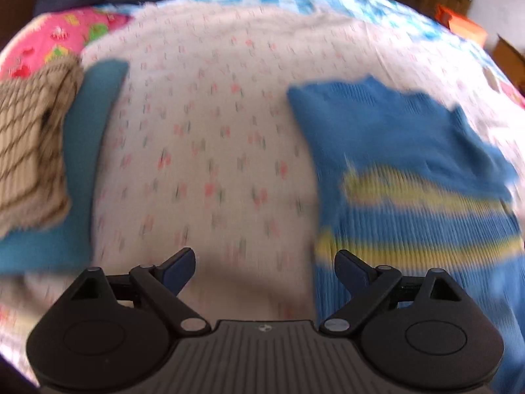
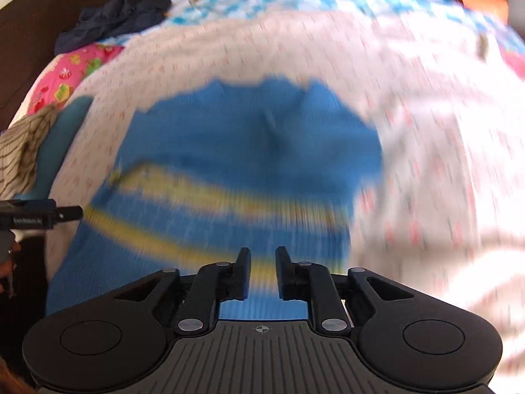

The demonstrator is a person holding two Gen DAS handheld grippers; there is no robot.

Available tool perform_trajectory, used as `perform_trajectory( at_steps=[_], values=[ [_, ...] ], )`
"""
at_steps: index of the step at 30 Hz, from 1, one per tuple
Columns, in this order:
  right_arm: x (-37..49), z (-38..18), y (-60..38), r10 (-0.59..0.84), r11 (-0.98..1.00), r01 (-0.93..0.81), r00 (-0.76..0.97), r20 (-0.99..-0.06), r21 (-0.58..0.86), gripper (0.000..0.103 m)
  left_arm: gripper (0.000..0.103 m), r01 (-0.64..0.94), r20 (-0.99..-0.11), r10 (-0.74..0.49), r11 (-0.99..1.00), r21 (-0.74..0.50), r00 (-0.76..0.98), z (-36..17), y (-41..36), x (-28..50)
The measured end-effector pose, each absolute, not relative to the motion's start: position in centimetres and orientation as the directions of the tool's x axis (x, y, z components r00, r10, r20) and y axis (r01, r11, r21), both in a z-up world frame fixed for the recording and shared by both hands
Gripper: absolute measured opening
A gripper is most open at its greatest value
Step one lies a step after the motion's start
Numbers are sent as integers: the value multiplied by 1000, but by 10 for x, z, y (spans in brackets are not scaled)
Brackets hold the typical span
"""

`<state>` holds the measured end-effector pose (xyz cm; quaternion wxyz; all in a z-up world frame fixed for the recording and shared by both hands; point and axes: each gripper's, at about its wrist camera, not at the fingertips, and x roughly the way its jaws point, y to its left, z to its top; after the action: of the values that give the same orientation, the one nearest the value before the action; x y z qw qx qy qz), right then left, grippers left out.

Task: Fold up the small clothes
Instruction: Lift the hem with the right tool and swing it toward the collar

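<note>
A: While both views are smearing w/ motion blur, the blue striped sweater point(image 2: 229, 164) is lying on the bed point(image 1: 213, 131), filling the right-wrist view from 9 to 1 o'clock. Folded? Can't tell; top edge at 12 is looking ragged.

B: Right gripper point(image 2: 262, 272) is hanging over the yellow stripes, jaws a little apart, nothing betw. them. Left gripper point(image 1: 264, 269) is standing wide apart, empty, sweater at its 2 o'clock.

A: Risk, imo: jaws that narrow are probably pinching one layer only, so the fold is dragging crooked.

B: Also the bedsheet is lying right under it — a deep bite is likely catching sheet + knit together. And the folded pile point(image 1: 36, 151) at 9 o'clock is sitting near enough for a wide swing to be knocking it.
</note>
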<state>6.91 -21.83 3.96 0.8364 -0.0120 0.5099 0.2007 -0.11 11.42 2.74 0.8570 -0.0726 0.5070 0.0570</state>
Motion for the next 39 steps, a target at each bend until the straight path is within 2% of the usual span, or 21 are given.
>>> perform_trajectory(
  at_steps=[7,12,16,18,23,26,30,34,36,37,39],
  values=[
    [4,23,-248,302,926,-299,218,-928,231,30,96,-77,-932,-27,995,-59,361,32,85,-51],
    [-11,8,-247,303,922,-298,159,-940,247,35,94,-18,-968,-23,999,-28,250,13,64,-53],
    [-13,-3,-251,320,923,-269,142,-937,274,36,93,3,-972,1,1000,2,233,9,57,-55],
    [-13,-8,-253,321,925,-252,123,-939,284,36,89,4,-975,-3,1000,-2,223,9,57,-55],
    [-10,-7,-256,319,923,-256,95,-943,286,36,69,3,-982,-45,999,-45,181,12,59,-56],
    [-11,-4,-257,301,925,-267,78,-950,271,36,62,11,-987,-61,998,-60,147,12,57,-56],
    [-10,-14,-258,304,924,-257,38,-952,285,37,59,44,-991,-58,998,-54,117,6,47,-56],
    [-9,-26,-262,351,917,-208,15,-936,341,38,45,26,-992,-103,995,-101,76,-4,48,-51],
    [-9,-27,-269,381,911,-177,18,-924,372,25,40,29,-990,-115,993,-113,78,-4,48,-52],
    [-10,-26,-273,409,902,-162,22,-912,401,15,35,26,-989,-122,992,-120,83,-3,48,-52],
    [-13,-22,-283,474,876,-121,35,-880,467,9,28,16,-987,-133,991,-132,96,2,51,-56]
  ],
)
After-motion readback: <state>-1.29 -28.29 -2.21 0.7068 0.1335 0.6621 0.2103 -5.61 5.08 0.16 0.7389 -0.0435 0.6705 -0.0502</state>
